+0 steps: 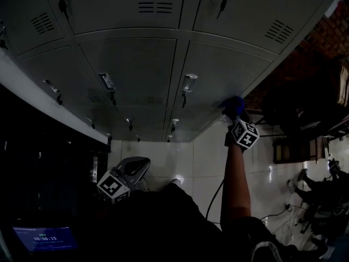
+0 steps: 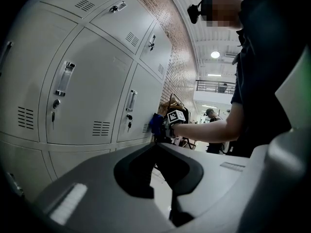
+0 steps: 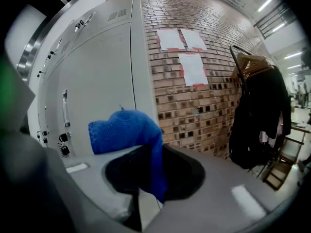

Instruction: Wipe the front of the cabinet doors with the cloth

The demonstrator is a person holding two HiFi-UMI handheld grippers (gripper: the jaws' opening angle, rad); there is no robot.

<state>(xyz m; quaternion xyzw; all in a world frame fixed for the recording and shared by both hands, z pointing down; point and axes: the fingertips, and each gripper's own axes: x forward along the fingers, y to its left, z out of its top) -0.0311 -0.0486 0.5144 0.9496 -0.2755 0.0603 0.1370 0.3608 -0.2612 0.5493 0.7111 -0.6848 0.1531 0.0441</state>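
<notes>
Grey metal cabinet doors (image 1: 136, 64) with handles, keys and vents fill the head view. My right gripper (image 1: 235, 112) is stretched out to the right-hand door and is shut on a blue cloth (image 1: 234, 103). In the right gripper view the cloth (image 3: 127, 130) bunches over the jaws and presses on the door (image 3: 97, 91) near its right edge. The left gripper view shows the cloth (image 2: 156, 124) against the door (image 2: 138, 101). My left gripper (image 1: 133, 171) hangs low by the body, away from the doors, with its jaws together and nothing in them.
A brick wall (image 3: 194, 106) with taped papers (image 3: 192, 67) adjoins the cabinets. A rack of dark coats (image 3: 257, 115) and a chair (image 3: 284, 164) stand beyond it. A cable (image 1: 215, 195) lies on the white tiled floor (image 1: 180, 162). A small screen (image 1: 43, 238) glows at lower left. A person (image 2: 211, 113) stands far off.
</notes>
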